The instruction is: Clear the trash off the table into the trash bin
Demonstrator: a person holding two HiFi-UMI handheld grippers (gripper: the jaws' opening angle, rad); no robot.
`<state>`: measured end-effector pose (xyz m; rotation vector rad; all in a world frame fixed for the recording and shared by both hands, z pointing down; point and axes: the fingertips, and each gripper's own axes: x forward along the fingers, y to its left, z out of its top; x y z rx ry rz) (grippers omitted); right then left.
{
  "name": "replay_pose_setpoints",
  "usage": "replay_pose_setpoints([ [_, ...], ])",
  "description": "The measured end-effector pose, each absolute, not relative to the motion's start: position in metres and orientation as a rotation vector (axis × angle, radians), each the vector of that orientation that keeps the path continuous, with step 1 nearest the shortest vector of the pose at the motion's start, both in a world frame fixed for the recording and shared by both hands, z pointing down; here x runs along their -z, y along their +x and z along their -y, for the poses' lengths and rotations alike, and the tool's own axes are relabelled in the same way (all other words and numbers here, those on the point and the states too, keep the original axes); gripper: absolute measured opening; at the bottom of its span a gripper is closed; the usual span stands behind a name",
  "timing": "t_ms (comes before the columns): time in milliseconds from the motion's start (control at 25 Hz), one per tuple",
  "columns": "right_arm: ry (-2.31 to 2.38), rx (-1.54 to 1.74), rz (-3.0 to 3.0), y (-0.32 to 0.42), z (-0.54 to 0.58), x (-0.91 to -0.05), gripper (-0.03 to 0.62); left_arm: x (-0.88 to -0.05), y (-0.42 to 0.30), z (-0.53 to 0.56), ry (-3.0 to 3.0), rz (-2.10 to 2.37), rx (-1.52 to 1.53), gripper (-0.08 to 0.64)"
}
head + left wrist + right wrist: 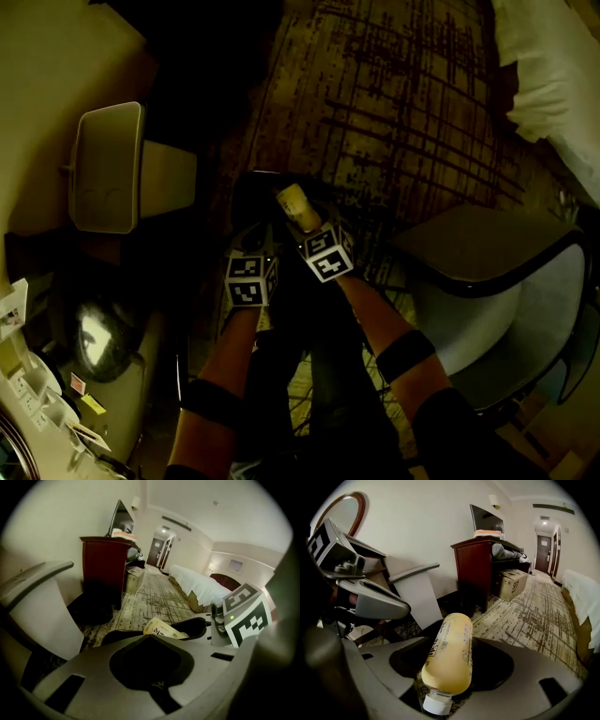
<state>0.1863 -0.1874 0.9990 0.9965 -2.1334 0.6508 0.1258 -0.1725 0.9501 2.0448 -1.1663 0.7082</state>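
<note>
Mid-carry in the clear-up: above the patterned carpet (394, 94), with what looks like the pale lidded bin (108, 169) off to your left, you hold one piece of trash and nothing has been dropped yet. By this reading, the next move calls for swinging the load left until it hangs over the bin's mouth. The lid must be out of the way first, and whether it stands open cannot be told from here. Only then do the jaws part.

Your left arm (220, 375) and right arm (394, 337) reach out side by side, both angled steeply at the floor. The left claw (147, 639) is closed tight on nothing, free to help with the lid. The right claw (298, 217) is clamped on the bottle (449, 656), yellowish and lying along the jaws with its cap back toward your hand. It hangs over the carpet, well apart from the bin.
</note>
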Motion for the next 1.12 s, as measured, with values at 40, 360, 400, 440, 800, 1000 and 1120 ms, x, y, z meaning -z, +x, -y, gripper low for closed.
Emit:
replay_pose_setpoints([
  [40, 0.994, -0.652, 2.128, 0.185, 0.188, -1.014, 0.301, -0.964, 0.126, 0.173, 2.038, 1.161, -0.713, 0.000],
  [360, 0.957, -0.684, 2.071, 0.172, 0.176, -1.107, 0.316, -1.031, 0.127, 0.172, 2.019, 1.125, -0.735, 0.000],
  [400, 0.959, -0.673, 2.058, 0.171, 0.176, -1.113, 0.319, -1.034, 0.125, 0.173, 2.019, 1.127, -0.734, 0.000],
  [440, 0.958, -0.665, 2.043, 0.171, 0.174, -1.119, 0.322, -1.036, 0.123, 0.174, 2.017, 1.129, -0.730, 0.000],
  [800, 0.988, -0.658, 1.994, 0.175, 0.175, -1.117, 0.336, -1.027, 0.122, 0.173, 1.997, 1.125, -0.671, 0.000],
  [1000, 1.032, -0.662, 2.006, 0.186, 0.172, -1.057, 0.266, -0.979, 0.137, 0.160, 2.038, 1.100, -0.648, 0.000],
  [1120, 1.131, -0.602, 2.010, 0.204, 0.181, -0.984, 0.125, -0.919, 0.148, 0.154, 2.074, 1.091, -0.623, 0.000],
])
